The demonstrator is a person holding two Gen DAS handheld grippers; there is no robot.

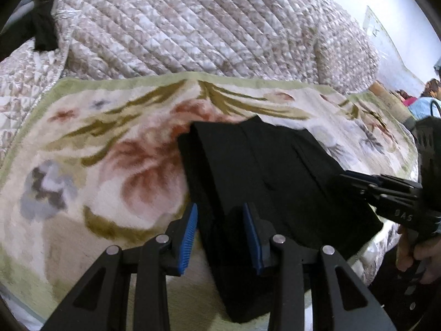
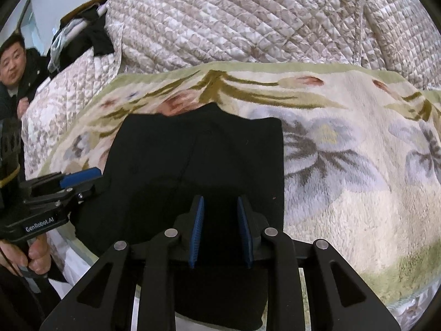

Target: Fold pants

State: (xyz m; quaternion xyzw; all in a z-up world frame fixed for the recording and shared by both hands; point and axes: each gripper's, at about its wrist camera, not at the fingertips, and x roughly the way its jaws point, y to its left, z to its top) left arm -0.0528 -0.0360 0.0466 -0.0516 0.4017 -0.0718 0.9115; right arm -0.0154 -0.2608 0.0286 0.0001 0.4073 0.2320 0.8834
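Note:
The black pants (image 1: 264,171) lie folded into a compact stack on a floral blanket (image 1: 96,143); they also show in the right wrist view (image 2: 193,160). My left gripper (image 1: 220,209) is open, its blue pads astride the near left edge of the stack. My right gripper (image 2: 220,201) is open over the near edge of the pants. The right gripper also shows in the left wrist view (image 1: 355,176) at the stack's right side. The left gripper shows in the right wrist view (image 2: 82,176) at the stack's left side.
A quilted bedspread (image 1: 193,27) is bunched up behind the blanket. Dark clothes (image 2: 93,38) hang at the far left. A person (image 2: 13,63) looks on from the left. The bed's near edge drops off just below the pants.

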